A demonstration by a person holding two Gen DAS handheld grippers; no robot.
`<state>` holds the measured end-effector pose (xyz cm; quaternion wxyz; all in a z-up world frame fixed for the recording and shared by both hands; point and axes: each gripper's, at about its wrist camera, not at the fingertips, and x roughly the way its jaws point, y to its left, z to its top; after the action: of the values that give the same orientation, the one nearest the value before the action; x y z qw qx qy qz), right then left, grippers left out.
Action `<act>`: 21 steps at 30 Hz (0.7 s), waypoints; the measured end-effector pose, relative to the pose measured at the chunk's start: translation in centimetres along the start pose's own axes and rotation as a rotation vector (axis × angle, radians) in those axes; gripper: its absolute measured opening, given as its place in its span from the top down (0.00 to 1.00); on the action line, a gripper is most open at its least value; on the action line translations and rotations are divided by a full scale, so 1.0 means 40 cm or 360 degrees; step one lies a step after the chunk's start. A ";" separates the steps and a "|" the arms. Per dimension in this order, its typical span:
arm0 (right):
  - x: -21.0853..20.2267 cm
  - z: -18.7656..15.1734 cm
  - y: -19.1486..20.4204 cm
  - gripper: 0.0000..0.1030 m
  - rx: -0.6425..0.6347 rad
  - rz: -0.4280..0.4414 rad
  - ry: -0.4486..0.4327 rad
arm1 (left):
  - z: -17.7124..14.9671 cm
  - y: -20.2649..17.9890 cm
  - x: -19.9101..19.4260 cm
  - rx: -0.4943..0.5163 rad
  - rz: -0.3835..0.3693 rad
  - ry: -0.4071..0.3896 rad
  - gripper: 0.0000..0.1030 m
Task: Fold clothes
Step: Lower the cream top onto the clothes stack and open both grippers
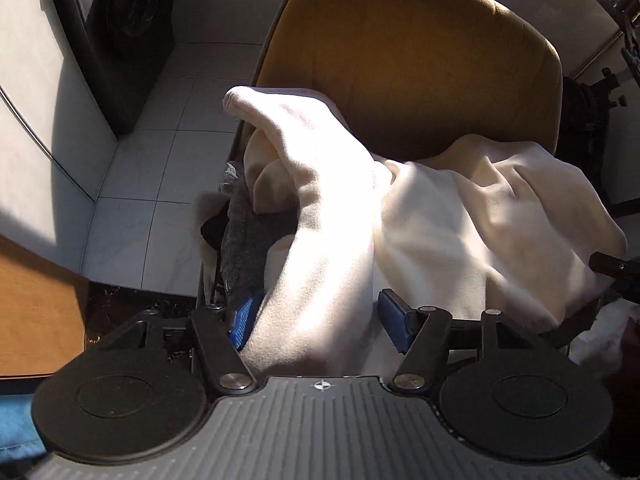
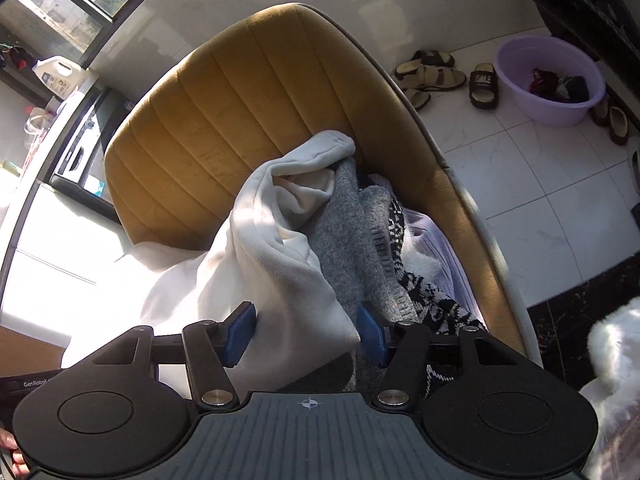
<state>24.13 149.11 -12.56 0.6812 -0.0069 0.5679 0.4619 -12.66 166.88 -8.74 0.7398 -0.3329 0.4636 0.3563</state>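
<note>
Standing on pale floor tiles (image 2: 532, 184): mustard upholstered chair (image 2: 224, 120), backrest ribbed with vertical channels, sunlit along its upper edge. Sitting on the tiles beyond the chair: lilac plastic basin (image 2: 532, 112), holding a few dark items, too small to identify. Lying just beside the basin: several sandals (image 2: 430, 74) and one dark slipper (image 2: 484, 86), loosely grouped. Standing against the wall in the left wrist view: dark front-loading washing machine (image 1: 124, 40), possibly with a label on its top corner. Resting on a ledge near the window (image 2: 76, 0): white jug with handle (image 2: 58, 76).
</note>
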 end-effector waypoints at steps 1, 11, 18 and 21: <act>-0.002 -0.009 0.004 0.61 0.0010 -0.0022 -0.0025 | -0.010 -0.002 -0.002 0.0019 0.0011 -0.0015 0.52; -0.146 -0.032 0.066 0.83 0.0114 -0.0071 -0.0292 | 0.011 0.026 -0.050 -0.0020 -0.0059 -0.0081 0.68; -0.083 -0.109 -0.021 0.66 0.0316 -0.0202 -0.0239 | -0.034 0.019 0.008 -0.0007 0.0017 -0.0029 0.43; -0.140 -0.086 0.046 0.61 0.0146 -0.0306 -0.0367 | -0.011 0.013 -0.045 0.0025 0.0044 -0.0116 0.41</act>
<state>20.71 144.85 -8.45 0.7825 0.0229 0.5032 0.3660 -13.87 166.41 -7.30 0.7539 -0.3074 0.4436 0.3747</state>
